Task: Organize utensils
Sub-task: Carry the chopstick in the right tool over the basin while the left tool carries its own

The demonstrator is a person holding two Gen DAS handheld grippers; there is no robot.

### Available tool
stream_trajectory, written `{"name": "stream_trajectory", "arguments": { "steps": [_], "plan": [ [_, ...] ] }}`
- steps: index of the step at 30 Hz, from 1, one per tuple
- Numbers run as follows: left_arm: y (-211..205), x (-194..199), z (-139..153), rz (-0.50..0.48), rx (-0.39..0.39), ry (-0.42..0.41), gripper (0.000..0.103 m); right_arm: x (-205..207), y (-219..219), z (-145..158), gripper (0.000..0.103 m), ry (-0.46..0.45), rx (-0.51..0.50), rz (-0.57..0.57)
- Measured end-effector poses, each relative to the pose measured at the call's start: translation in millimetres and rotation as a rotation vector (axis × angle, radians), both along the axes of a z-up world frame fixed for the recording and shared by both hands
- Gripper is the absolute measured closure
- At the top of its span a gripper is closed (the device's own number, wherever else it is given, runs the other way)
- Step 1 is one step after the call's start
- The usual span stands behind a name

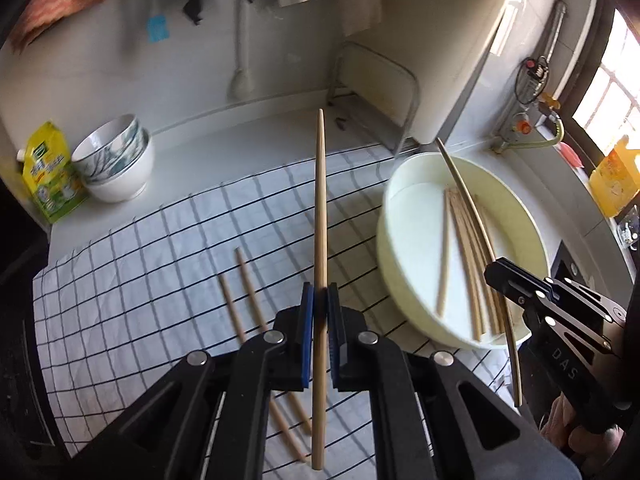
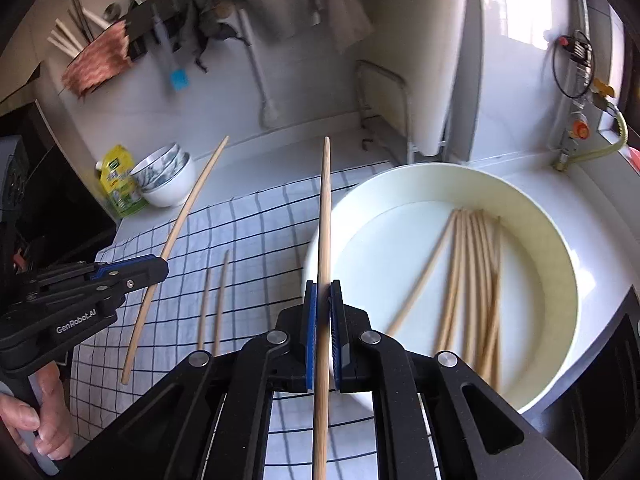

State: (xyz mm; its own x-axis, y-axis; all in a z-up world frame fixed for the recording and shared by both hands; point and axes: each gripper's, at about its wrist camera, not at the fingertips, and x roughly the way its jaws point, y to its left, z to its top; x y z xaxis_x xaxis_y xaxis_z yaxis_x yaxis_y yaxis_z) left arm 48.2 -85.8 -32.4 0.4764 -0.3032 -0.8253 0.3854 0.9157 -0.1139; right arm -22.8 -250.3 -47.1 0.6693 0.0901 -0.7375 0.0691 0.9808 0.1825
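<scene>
Wooden utensil holder [image 2: 96, 62] on wall: right wrist view only.

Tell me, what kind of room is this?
Most likely a home kitchen. Stacked bowls stand on a white counter, a basin holds chopsticks, and a yellow soap pouch leans nearby, perhaps for dishes.

"GenRobot.AI" read in white on left claw [image 2: 162, 258] body; "DAS" embossed on right claw [image 1: 490, 270] arm; yellow pouch [image 1: 50, 176] print illegible.
</scene>
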Motion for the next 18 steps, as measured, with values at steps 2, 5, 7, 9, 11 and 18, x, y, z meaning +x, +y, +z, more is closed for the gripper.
{"name": "stream_trajectory", "arguments": {
  "steps": [2, 5, 7, 9, 11, 18],
  "plan": [
    [-30, 3, 5, -0.039, -0.001, -0.014, 0.096, -1, -28, 0, 0.097, -0.001, 0.001, -0.043],
    [-72, 8, 9, -0.100, -0.009, -0.024, 0.096, -2, -67, -4, 0.097, 0.003, 0.018, -0.101],
    [-99, 11, 9, -0.142, -0.017, -0.018, 0.096, -2, -89, -7, 0.097, 0.007, 0.024, -0.134],
    [-122, 10, 8, -0.176, -0.020, -0.012, 0.096, -4, -107, -12, 0.097, 0.012, 0.031, -0.159],
    [-143, 14, 3, -0.205, -0.010, -0.004, 0.096, -1, -120, -19, 0.097, 0.026, 0.046, -0.177],
    [-192, 24, -36, -0.249, 0.070, 0.058, 0.096, 9, -142, -57, 0.097, 0.099, 0.112, -0.212]
  ]
}}
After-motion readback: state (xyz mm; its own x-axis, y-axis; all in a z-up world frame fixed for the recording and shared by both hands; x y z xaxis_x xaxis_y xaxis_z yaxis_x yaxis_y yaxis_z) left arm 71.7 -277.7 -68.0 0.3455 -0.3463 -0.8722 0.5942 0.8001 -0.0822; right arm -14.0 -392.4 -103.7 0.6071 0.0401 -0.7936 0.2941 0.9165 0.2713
